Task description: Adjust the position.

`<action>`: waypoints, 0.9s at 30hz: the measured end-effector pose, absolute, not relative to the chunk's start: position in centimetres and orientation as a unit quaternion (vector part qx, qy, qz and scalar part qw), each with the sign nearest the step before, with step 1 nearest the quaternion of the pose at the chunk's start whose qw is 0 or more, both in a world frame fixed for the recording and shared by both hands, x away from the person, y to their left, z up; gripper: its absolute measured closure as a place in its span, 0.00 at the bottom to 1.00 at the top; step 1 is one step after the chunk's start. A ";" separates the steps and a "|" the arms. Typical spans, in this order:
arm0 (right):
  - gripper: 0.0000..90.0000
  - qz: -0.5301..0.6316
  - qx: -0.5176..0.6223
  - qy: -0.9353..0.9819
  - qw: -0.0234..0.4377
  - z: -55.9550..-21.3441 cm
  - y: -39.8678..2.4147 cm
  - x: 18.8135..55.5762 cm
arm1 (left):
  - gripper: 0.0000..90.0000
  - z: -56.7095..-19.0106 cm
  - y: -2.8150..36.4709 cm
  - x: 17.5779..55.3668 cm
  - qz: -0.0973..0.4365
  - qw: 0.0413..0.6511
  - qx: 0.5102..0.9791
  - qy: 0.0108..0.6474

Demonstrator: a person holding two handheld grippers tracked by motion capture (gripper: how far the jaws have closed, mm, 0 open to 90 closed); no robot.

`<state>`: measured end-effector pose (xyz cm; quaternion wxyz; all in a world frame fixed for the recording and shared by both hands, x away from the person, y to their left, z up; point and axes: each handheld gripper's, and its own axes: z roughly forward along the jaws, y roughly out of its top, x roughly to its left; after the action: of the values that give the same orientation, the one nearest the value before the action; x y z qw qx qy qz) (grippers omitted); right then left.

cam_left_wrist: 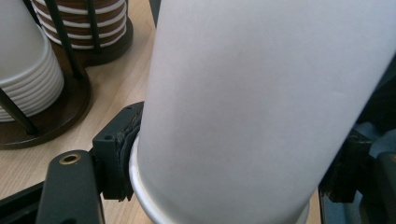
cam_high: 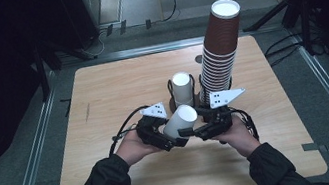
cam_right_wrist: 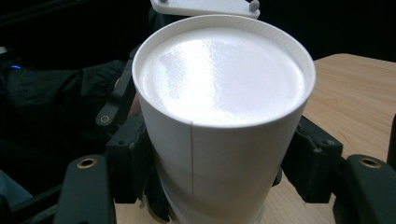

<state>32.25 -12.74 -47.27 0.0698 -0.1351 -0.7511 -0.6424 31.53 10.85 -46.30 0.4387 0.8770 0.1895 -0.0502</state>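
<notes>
A white paper cup (cam_high: pixel 180 120) lies tilted above the near middle of the table, its closed base pointing up and away from the person. My left gripper (cam_high: pixel 170 137) is shut on it near the rolled rim; in the left gripper view the cup (cam_left_wrist: pixel 261 93) sits between the jaws with a pad (cam_left_wrist: pixel 116 154) pressed on its wall. My right gripper (cam_high: pixel 198 130) grips the same cup from the other side. In the right gripper view the cup's base (cam_right_wrist: pixel 219 88) faces the camera and both pads of that gripper (cam_right_wrist: pixel 222 168) press on its sides.
Just behind the hands, a black wire holder carries a short stack of white cups (cam_high: pixel 183 89). Beside it rises a tall, leaning stack of brown cups (cam_high: pixel 218 48). The wooden table (cam_high: pixel 116 90) has bare room at left and right. Dark floor and stands surround it.
</notes>
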 end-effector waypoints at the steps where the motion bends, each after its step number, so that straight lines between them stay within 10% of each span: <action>1: 0.36 -0.642 -0.135 -0.751 0.070 -47.3 -12.7 32.2 | 0.26 -46.3 10.8 31.5 -0.050 0.439 0.877 0.190; 27: 0.23 -0.624 -0.151 -0.765 0.057 -46.6 -12.8 32.3 | 0.31 -46.2 11.5 31.8 -0.053 0.436 0.877 0.193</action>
<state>32.26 -12.82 -46.63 0.0572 -0.1509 -0.7646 -0.6240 31.83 11.47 -46.18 0.4360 0.8774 0.1930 -0.0533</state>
